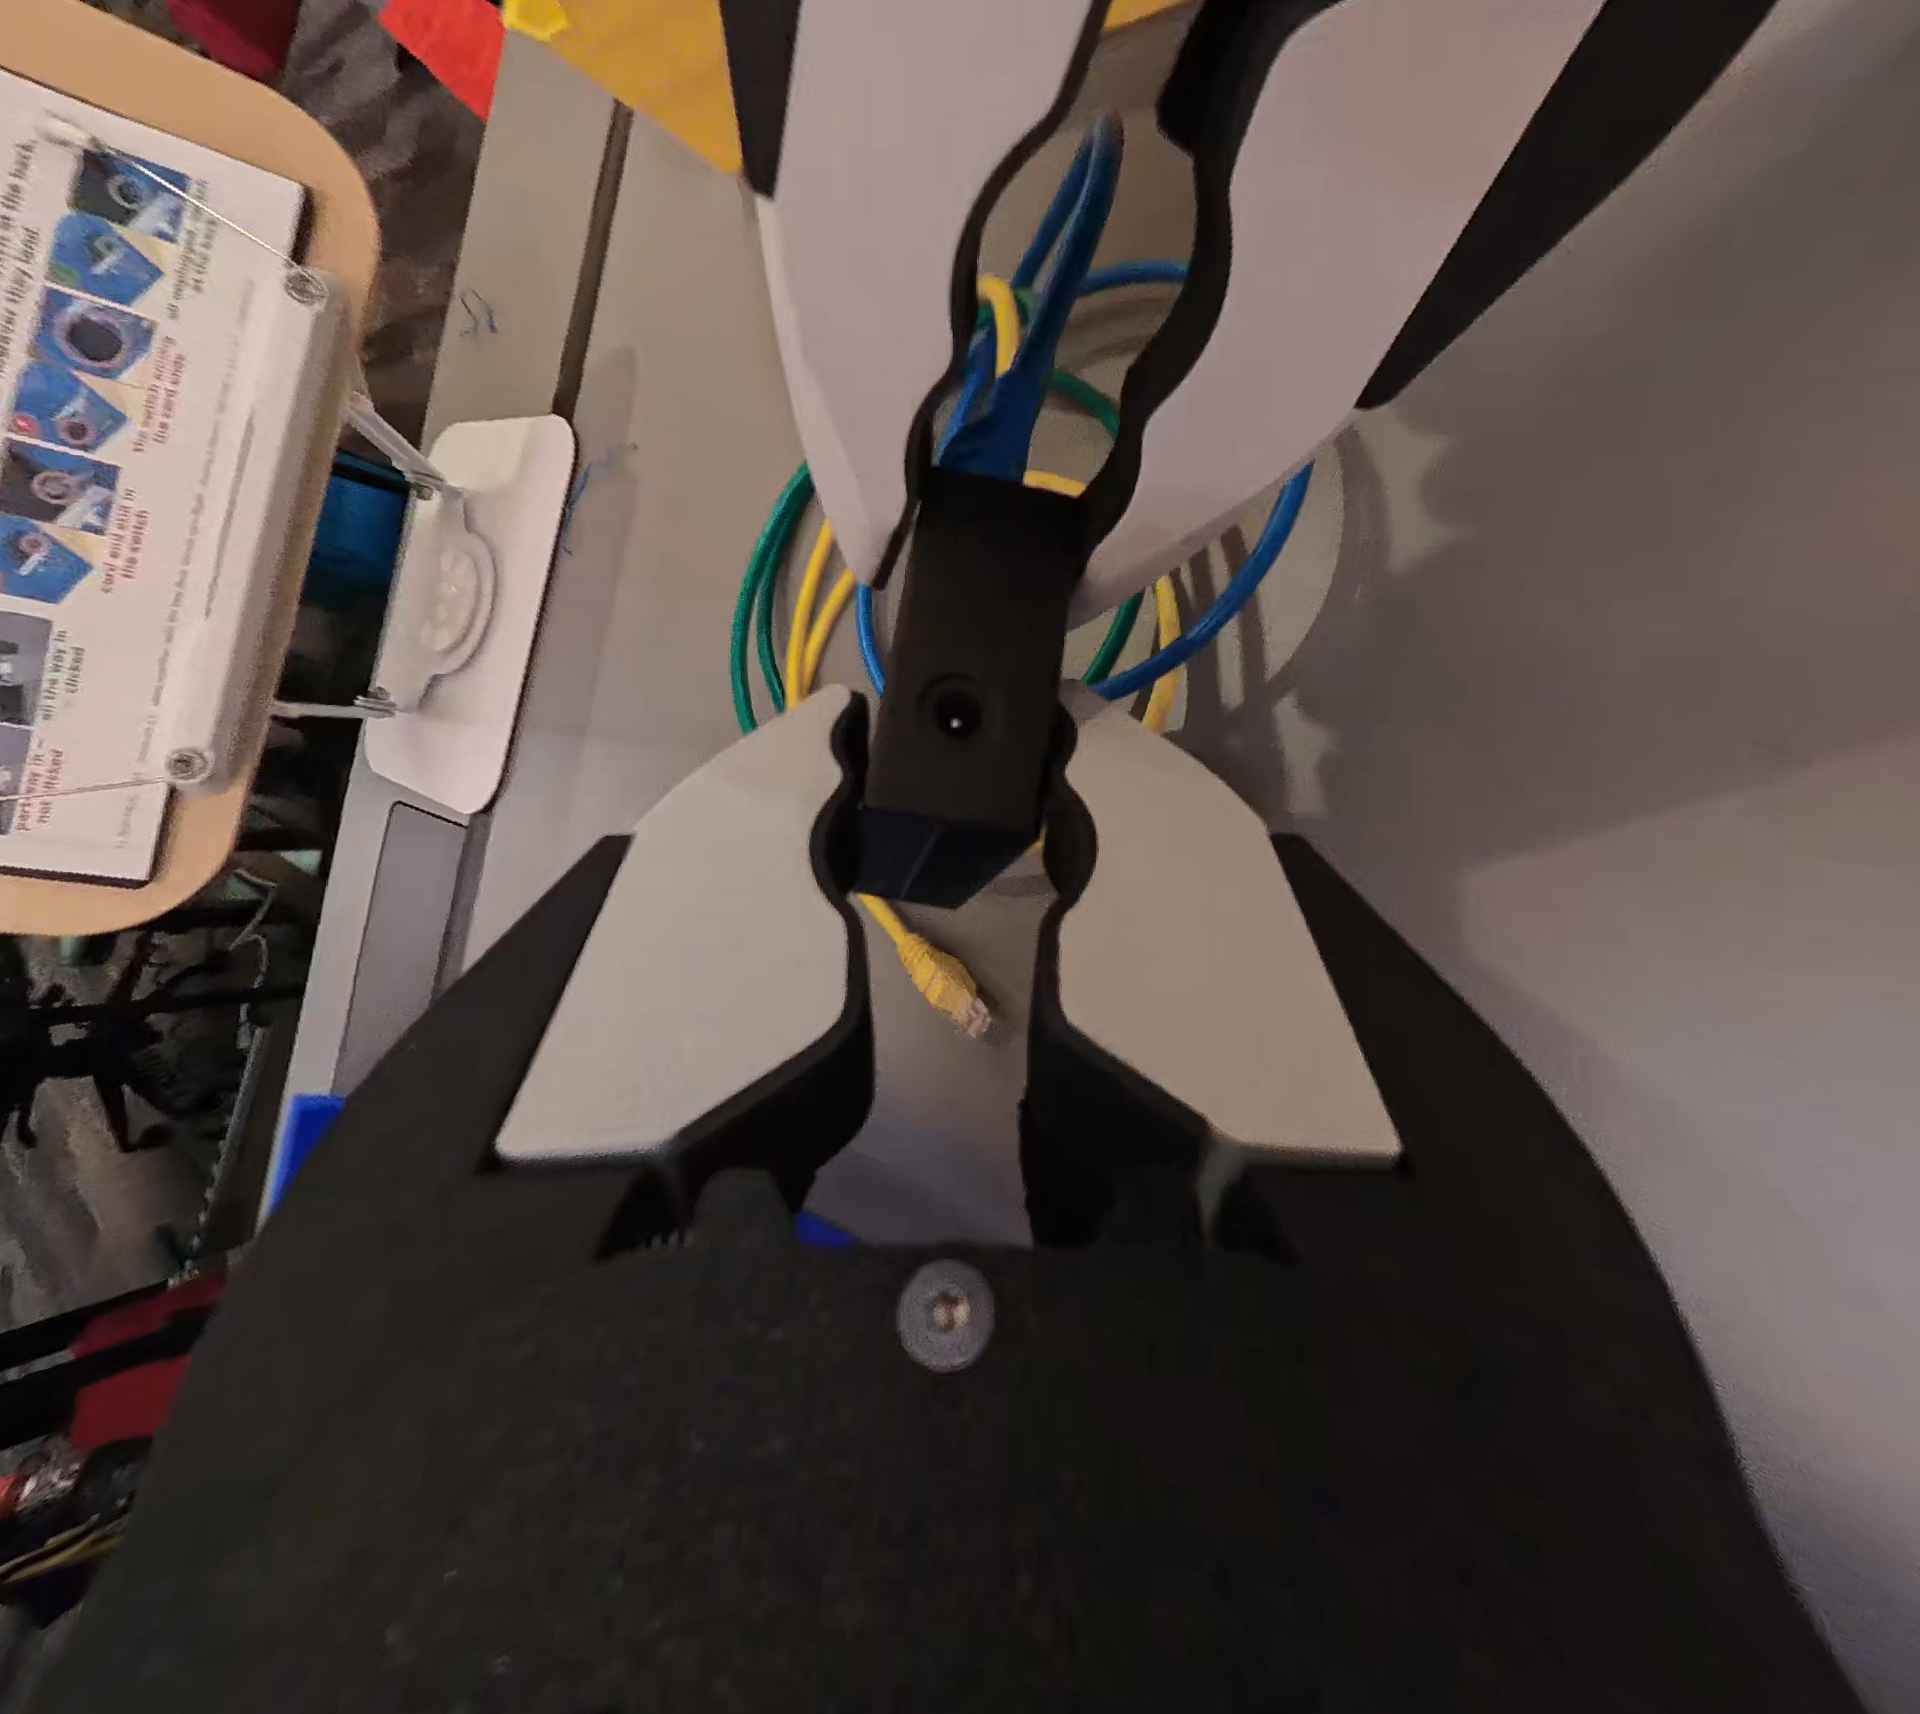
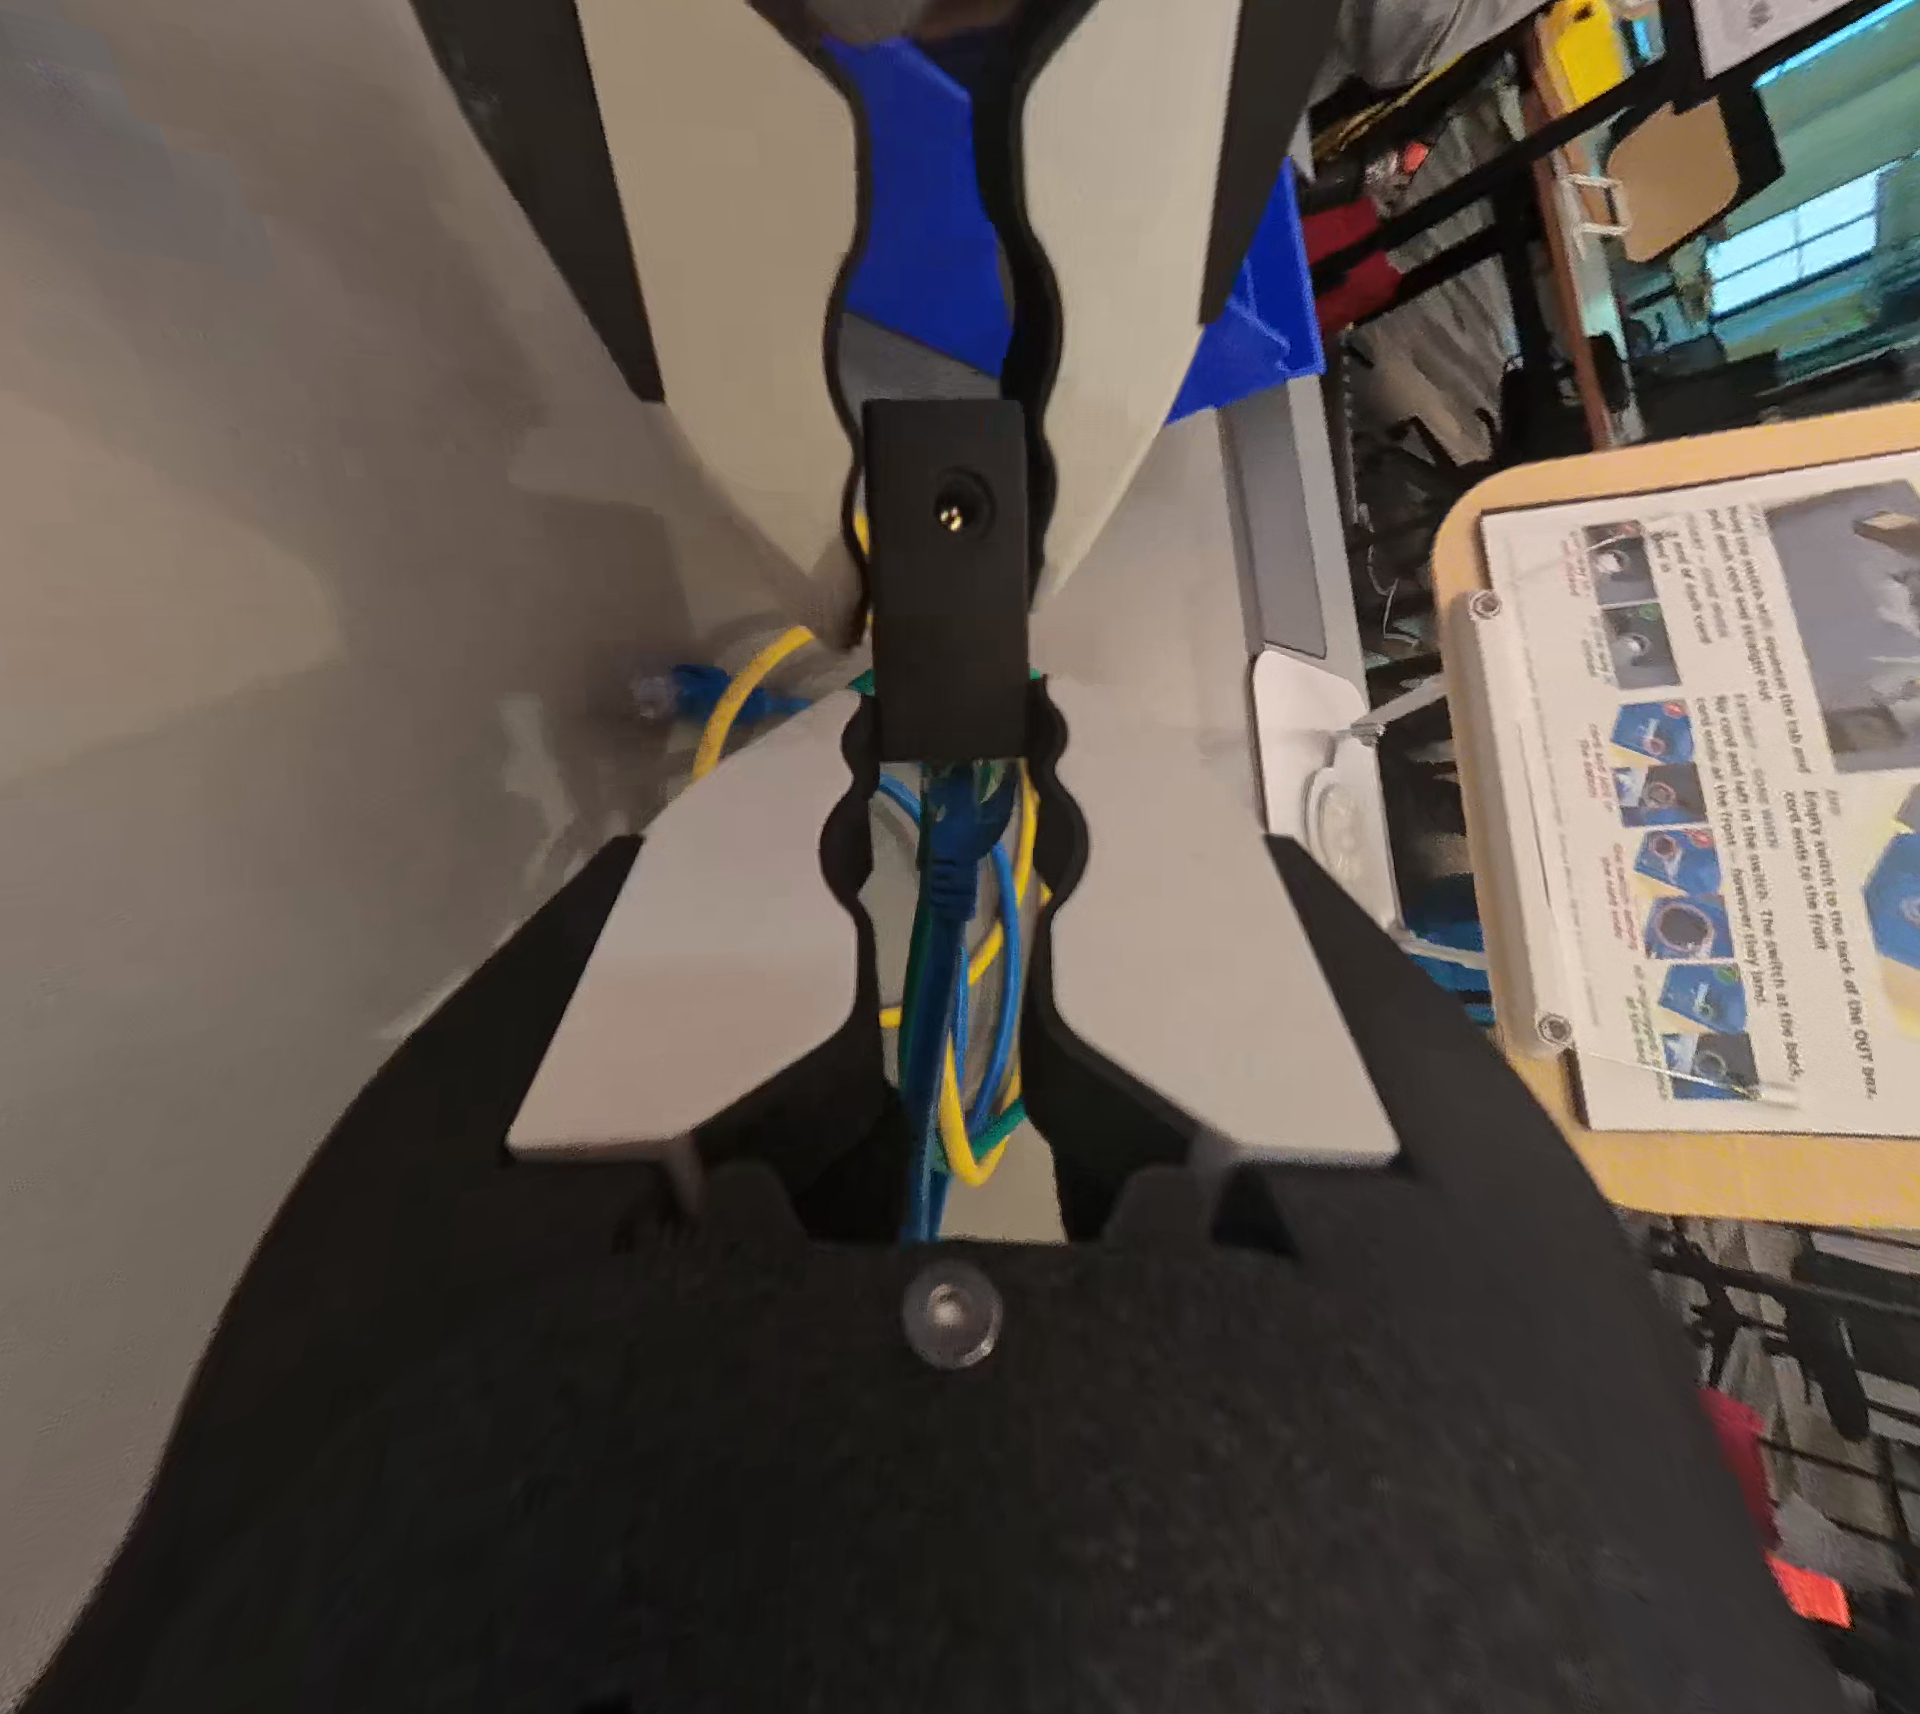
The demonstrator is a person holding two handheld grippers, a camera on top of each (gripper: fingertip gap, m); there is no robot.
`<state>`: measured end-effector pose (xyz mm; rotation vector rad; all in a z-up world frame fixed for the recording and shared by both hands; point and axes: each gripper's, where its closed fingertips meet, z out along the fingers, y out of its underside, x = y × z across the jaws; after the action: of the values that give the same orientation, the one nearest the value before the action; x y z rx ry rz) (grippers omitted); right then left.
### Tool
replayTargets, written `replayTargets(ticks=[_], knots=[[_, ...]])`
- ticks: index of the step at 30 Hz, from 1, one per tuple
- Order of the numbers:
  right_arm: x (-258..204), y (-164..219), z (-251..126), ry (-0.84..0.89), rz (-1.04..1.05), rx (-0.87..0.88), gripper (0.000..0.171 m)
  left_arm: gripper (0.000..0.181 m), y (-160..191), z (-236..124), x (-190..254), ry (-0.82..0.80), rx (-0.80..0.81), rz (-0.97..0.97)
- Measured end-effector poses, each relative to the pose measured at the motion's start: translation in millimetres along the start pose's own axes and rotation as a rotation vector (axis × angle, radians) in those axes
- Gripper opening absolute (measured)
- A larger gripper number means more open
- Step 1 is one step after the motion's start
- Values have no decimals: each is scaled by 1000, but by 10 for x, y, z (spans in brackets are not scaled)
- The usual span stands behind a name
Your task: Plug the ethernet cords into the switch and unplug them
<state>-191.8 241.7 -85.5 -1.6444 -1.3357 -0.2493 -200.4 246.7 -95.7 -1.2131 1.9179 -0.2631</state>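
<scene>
Between both grippers hangs the switch [image 1: 961, 708], a small black box. From the left wrist view, the left gripper [image 1: 951, 807] clamps its near end while the right gripper [image 1: 997, 501] pinches the far end; a loose yellow plug [image 1: 940, 978] lies just below the switch — unplugged — and cord loops [image 1: 800, 615] coil behind it.

Right wrist view: the right gripper [image 2: 951, 729] closes on the switch [image 2: 948, 573], and only here a blue plug [image 2: 951, 843] shows seated in its near face. Opposed pulls could, I judge, twist the box loose or snag the tangled cords.
</scene>
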Motion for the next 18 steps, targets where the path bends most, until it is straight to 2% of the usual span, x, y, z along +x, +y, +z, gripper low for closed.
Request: replayTargets(ticks=[2, 5, 7, 9, 10, 11, 13, 15, 18], knots=[[-57, 51, 40, -33, 8, 5, 28, 29, 35, 50, 38, 22, -2, 4], [-13, 61, 12, -22, 125, 95, 28, 29, 31, 54, -35, -38, 96, 19], [-20, 174, -11, -77, 233, 98, 41, 29, 79, 22, -82, -60, 116, 22], [0, 364, 40, -113, 391, 64, 61, 29, 62, -32, -107, -86, 160, 37], [0, 435, 76, -127, 458, 68, 64, 29, 42, -51, -100, -87, 182, 38], [-9, 466, 103, -141, 505, 91, 54, 29, 28, -54, -88, -83, 194, 37], [-9, 418, 86, -156, 536, 180, 14, 29, 20, -25, -63, -77, 213, 24], [-17, 452, 95, -157, 520, 147, 8, 30, 52, 28, -57, -66, 223, -29], [26, 519, 112, -68, 426, 5, 6, 36, 277, 181, -169, -179, 63, -43]])
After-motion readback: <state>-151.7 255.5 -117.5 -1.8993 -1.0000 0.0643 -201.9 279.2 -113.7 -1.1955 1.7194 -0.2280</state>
